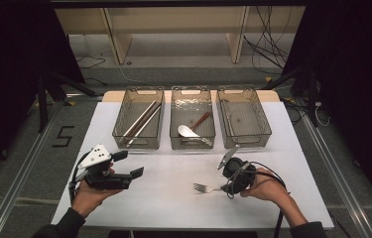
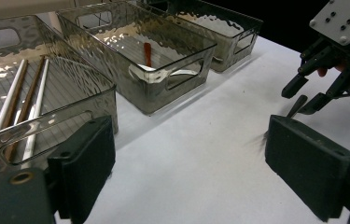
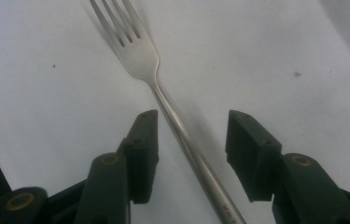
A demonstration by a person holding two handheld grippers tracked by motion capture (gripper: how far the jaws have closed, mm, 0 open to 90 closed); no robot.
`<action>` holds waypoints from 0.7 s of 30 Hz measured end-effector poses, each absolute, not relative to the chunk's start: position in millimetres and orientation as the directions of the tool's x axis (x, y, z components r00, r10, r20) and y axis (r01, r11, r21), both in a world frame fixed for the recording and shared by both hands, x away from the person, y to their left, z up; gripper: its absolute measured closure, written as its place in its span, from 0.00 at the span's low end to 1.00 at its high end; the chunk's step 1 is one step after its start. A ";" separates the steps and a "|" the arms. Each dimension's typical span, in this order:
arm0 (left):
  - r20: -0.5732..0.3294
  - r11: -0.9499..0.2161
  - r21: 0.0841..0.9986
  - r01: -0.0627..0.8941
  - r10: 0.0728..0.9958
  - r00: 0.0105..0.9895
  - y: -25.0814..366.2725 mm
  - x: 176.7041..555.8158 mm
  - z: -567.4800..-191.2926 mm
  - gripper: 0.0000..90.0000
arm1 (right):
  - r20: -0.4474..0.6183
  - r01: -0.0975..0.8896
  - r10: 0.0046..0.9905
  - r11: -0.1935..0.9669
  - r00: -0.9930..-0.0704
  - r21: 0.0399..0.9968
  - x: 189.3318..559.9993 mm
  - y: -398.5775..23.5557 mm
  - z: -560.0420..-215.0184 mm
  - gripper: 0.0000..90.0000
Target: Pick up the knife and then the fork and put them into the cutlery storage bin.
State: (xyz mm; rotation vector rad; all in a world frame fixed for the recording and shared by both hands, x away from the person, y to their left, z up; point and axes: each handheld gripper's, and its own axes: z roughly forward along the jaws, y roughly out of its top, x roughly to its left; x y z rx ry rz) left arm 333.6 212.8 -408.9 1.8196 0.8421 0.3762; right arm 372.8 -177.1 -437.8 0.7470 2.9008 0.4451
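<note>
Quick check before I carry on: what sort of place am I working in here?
Probably a lab recording bench: a white table bearing three clear bins for sorting cutlery, black curtains around it, loose cables on the floor.

A lab or test room set up for recording is shown. A white desk (image 1: 173, 198) is framed by black curtains (image 1: 10, 74) on both sides, and metal rails (image 1: 20, 173) are laid along the grey floor. A taped "5" (image 1: 63, 136) is marked on the floor beside the desk. Loose cables (image 1: 268, 44) are strewn behind it, near a bare wooden shelf unit (image 1: 173, 29). Three identical clear bins (image 1: 192, 94) are lined up in a row at the desk's far edge.
</note>
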 end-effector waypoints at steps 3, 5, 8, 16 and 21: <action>-0.130 -0.204 0.906 0.370 0.699 0.703 212.5 333.6 -409.0 0.17 | -0.032 0.454 0.483 0.842 -0.875 0.291 372.6 -176.4 -440.8 0.65; -0.130 -0.205 0.906 0.370 0.699 0.704 212.3 333.6 -409.0 0.17 | -0.035 0.442 0.470 0.851 -0.882 0.283 373.6 -176.2 -443.7 0.67; -0.129 -0.205 0.906 0.370 0.698 0.704 212.1 333.5 -409.0 0.17 | -0.035 0.445 0.469 0.857 -0.882 0.261 374.1 -174.6 -447.9 0.69; -0.130 -0.205 0.906 0.370 0.698 0.704 212.2 333.7 -409.2 0.17 | -0.050 0.431 0.451 0.876 -0.891 0.218 375.9 -172.5 -455.5 0.75; -0.126 -0.211 0.905 0.370 0.696 0.707 212.0 333.8 -409.4 0.17 | -0.055 0.425 0.445 0.880 -0.894 0.212 375.0 -171.3 -455.8 0.78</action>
